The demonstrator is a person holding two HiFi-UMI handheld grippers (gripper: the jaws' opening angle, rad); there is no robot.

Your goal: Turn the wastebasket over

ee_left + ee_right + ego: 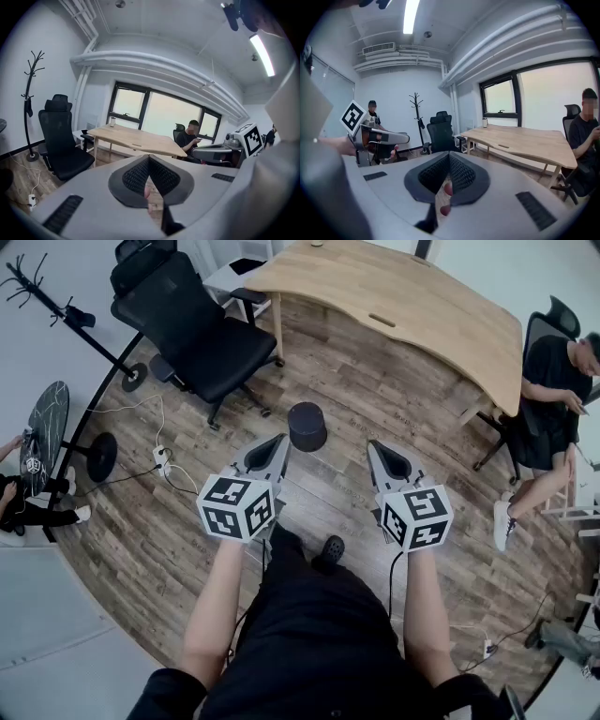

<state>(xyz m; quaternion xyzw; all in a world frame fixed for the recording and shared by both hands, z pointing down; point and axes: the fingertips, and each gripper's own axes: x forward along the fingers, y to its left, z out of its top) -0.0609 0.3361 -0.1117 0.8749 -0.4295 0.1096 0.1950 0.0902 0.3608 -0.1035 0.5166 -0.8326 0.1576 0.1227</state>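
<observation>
In the head view the wastebasket [307,426], a small dark round bin, stands on the wooden floor just ahead of me. I cannot tell which end of it is up. My left gripper [279,442] hangs just to its near left with its jaws shut and empty. My right gripper [375,446] is farther off at the near right, also shut and empty. In the left gripper view the pads of the left gripper [149,161] meet and its body hides the bin. The right gripper view shows the right gripper [450,159] closed the same way.
A black office chair [192,329] stands at the far left beside a wooden desk [403,306]. A person [553,399] sits at the desk's right end. A coat rack [66,310], a power strip [161,457] with cables and a dark round table [45,432] are at the left.
</observation>
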